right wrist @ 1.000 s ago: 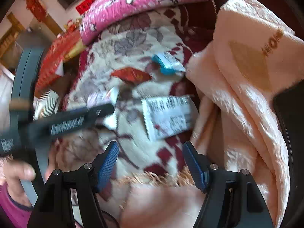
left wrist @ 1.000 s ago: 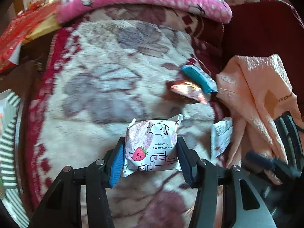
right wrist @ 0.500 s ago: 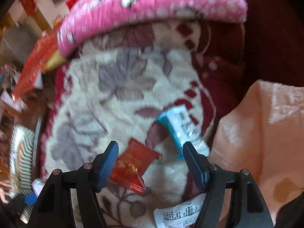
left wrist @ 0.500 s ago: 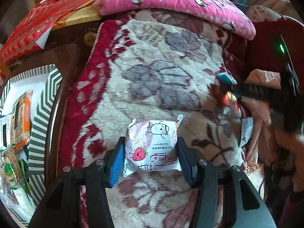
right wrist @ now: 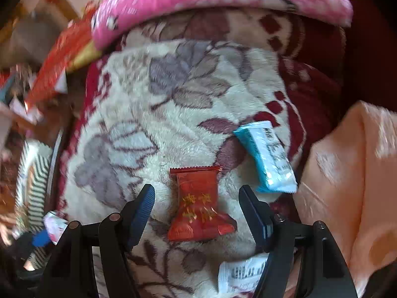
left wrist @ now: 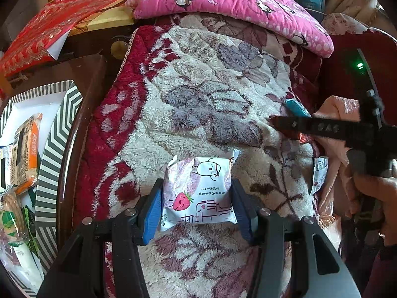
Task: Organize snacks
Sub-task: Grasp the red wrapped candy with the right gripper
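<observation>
1. Over the floral fleece blanket (left wrist: 203,104): left gripper (left wrist: 197,198) clamps the strawberry snack packet (left wrist: 198,191); next, carry it to the striped box (left wrist: 57,134).
2. Right gripper (right wrist: 197,211), jaws apart, straddles the red candy wrapper (right wrist: 198,206), untouched; closing comes next.
3. Blue packet (right wrist: 268,156) lies nearby.

A: Where does the left wrist view look from?

B: Steeply down and close over the flowered blanket (left wrist: 198,104), along its own fingers; the striped box (left wrist: 53,149) sits at its left edge.

A: And the right wrist view?

B: Also steeply down, close over the blanket further right, by the peach cloth (right wrist: 347,173).

A: What do they share?

B: The blanket, the pink cushion (left wrist: 235,2) at the top, and the blue packet (right wrist: 268,156).
</observation>
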Action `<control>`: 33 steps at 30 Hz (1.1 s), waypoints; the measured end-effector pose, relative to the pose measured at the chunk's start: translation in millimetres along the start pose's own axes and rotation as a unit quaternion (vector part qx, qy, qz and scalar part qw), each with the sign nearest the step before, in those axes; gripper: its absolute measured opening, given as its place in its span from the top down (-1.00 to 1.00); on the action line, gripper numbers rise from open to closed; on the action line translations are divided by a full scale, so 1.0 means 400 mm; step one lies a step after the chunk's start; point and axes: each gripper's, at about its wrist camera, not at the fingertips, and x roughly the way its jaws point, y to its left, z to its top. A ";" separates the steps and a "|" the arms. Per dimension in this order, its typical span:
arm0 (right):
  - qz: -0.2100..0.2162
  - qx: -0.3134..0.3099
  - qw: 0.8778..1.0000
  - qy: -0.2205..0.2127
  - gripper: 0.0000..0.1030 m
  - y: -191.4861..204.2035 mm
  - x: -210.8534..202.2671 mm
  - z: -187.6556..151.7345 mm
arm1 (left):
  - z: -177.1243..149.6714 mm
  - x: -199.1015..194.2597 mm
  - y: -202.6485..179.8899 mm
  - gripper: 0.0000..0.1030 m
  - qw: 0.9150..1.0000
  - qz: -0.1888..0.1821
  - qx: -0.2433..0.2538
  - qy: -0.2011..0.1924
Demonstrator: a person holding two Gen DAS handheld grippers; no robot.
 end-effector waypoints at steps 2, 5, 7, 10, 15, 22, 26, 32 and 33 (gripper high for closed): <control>0.002 -0.013 1.000 0.013 -0.16 0.002 0.017 -0.009 | -0.003 -0.003 0.004 -0.01 1.000 0.004 0.001 -0.001; 0.003 -0.012 1.000 -0.008 0.30 -0.010 0.002 -0.030 | -0.007 -0.002 0.013 -0.01 1.000 0.009 -0.003 0.002; 0.009 -0.014 1.000 -0.017 0.30 -0.012 -0.017 -0.047 | -0.010 -0.004 0.018 -0.01 1.000 0.012 -0.006 0.002; 0.010 -0.022 0.999 -0.028 0.30 -0.007 -0.047 -0.075 | -0.014 -0.016 0.017 -0.01 1.000 0.016 -0.005 -0.004; 0.028 -0.021 0.998 -0.049 0.30 0.019 -0.095 -0.121 | -0.025 -0.044 0.010 -0.01 0.999 0.029 0.002 -0.016; 0.044 -0.030 0.996 -0.076 0.30 0.085 -0.140 -0.187 | -0.044 -0.089 0.014 0.00 0.998 0.043 0.004 -0.034; 0.047 -0.039 0.995 -0.073 0.30 0.118 -0.148 -0.213 | -0.054 -0.118 0.024 0.00 0.998 0.050 0.001 -0.043; 0.057 -0.046 0.995 -0.074 0.30 0.158 -0.164 -0.243 | -0.069 -0.152 0.040 0.00 0.997 0.057 0.000 -0.055; 0.058 -0.048 0.994 -0.073 0.30 0.164 -0.165 -0.245 | -0.072 -0.155 0.042 0.00 0.997 0.058 -0.001 -0.056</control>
